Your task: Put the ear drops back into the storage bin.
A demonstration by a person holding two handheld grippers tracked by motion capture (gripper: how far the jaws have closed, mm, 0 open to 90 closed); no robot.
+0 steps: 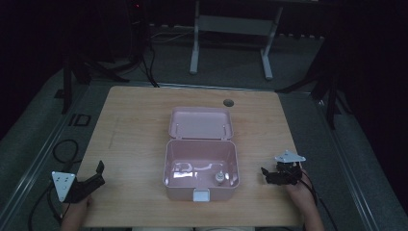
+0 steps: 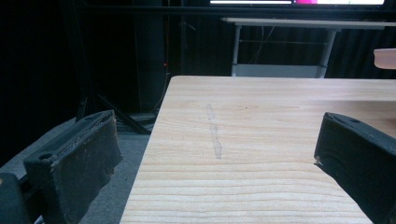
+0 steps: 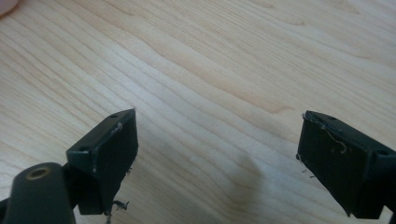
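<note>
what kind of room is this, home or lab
Most likely a lab or recording room, not a home: black curtained surroundings, a bare wooden table on grey carpet, cables trailing over the floor, and a white-legged desk behind.

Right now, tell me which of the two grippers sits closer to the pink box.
The right gripper. It rests just beside the open pink box, while the left gripper lies farther off, at the table's left edge.

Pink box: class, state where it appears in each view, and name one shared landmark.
High view: pink box, table centre, lid open.
Left gripper view: pink sliver, right edge.
Right gripper view: pink patch, top-left corner, probably it.
Shared landmark: wooden table.
</note>
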